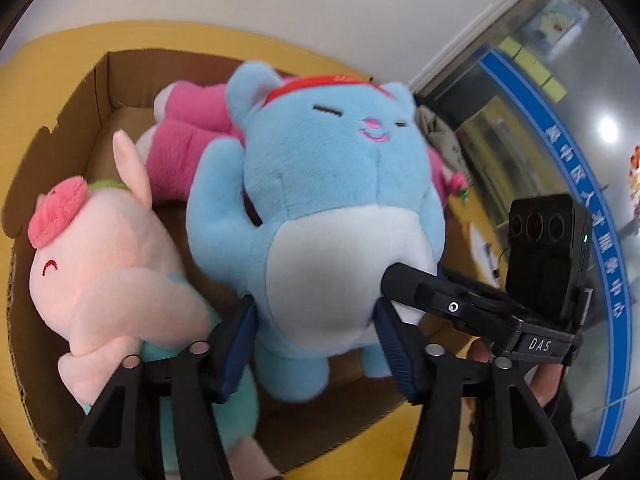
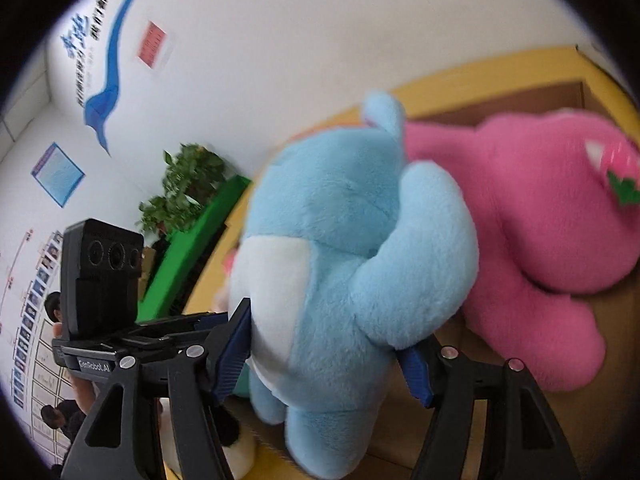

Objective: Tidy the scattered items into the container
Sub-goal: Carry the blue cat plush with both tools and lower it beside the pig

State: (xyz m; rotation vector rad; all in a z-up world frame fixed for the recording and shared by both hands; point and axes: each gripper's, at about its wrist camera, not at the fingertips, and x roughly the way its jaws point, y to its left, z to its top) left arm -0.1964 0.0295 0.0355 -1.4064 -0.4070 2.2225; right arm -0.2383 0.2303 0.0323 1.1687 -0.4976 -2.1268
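Blue plush toy (image 1: 328, 208): light blue body, white belly, red headband, stitched pink mouth; held upright above the open cardboard box (image 1: 100, 88). In the right wrist view the toy (image 2: 352, 264) is seen from its side.
Left gripper (image 1: 316, 340): both blue pads press into the lower belly of the blue plush toy, one on each flank; clenched on the toy.
Right gripper (image 2: 328, 360): blue pads clamp the toy's lower body from both sides; also grasping the blue plush toy. In the left wrist view its black finger (image 1: 408, 284) pushes into the white belly from the right.
Pale pink plush toy (image 1: 104, 272): inside the box at left, pink flower on its head, leaning against the box wall; teal fabric shows beneath it.
Magenta plush toy (image 1: 192, 136): lying in the box behind the blue toy; in the right wrist view (image 2: 540, 216) it lies just beside the blue toy, with a green leaf patch on its head.
Surface (image 1: 52, 52): yellow, carrying the box.
Surroundings: white wall, a potted plant (image 2: 188, 188) and a green panel (image 2: 192, 240) beyond the surface.
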